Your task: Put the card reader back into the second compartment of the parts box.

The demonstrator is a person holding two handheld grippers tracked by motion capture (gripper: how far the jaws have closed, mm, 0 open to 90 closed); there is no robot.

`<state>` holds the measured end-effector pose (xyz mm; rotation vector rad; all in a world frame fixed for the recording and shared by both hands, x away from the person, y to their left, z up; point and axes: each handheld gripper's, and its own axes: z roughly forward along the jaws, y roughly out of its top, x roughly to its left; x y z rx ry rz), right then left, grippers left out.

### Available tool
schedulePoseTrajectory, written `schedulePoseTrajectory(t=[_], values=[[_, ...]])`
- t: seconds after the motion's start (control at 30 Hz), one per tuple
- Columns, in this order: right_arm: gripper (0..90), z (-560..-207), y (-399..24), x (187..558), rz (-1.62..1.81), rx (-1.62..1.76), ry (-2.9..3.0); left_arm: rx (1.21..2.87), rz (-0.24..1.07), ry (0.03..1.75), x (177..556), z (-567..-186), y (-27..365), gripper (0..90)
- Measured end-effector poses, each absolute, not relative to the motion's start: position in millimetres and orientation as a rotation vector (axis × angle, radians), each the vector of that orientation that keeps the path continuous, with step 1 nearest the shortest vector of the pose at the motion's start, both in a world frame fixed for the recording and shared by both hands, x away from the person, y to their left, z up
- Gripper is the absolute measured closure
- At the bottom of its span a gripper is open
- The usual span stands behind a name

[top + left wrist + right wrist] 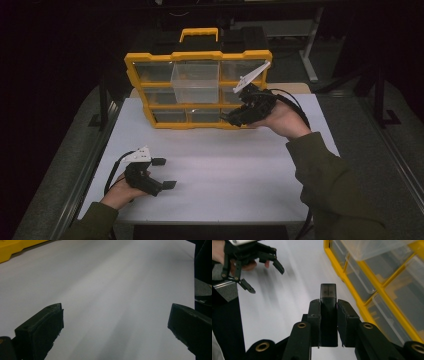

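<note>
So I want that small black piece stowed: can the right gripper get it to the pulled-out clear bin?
Probably yes: the right gripper, shut on the small black piece, hangs just beside the clear bin, with nothing between them.

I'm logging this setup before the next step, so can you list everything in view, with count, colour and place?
Organizer case: one, yellow frame with clear compartments, standing at the table's far edge.
Clear bin: one, transparent, sticking out of the case's upper middle.
Small block: one, dark, clamped between the right gripper's jaws.
Table: one, white, under everything.
Left gripper: one, black, open, near left of the table.
Right gripper: one, black, beside the case's lower right corner.
</note>
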<state>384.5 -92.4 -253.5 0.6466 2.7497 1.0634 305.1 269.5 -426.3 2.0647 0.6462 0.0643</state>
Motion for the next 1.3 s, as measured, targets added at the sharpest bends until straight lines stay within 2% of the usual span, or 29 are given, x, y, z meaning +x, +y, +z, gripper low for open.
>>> schedulePoseTrajectory(t=[0.73,1.03,1.3], values=[[72.3,-169.5,-103.2,397.7,1.156,0.622,2.638,2.063,0.059,0.649,304.9,-426.5,268.6,0.0],[72.3,-137.8,-87.5,409.5,1.200,0.604,2.611,2.064,0.059,0.646,304.8,-426.5,268.4,0.0],[72.3,-133.3,-61.7,428.8,1.209,0.608,2.627,2.063,0.058,0.646,305.0,-426.3,269.2,0.0]])
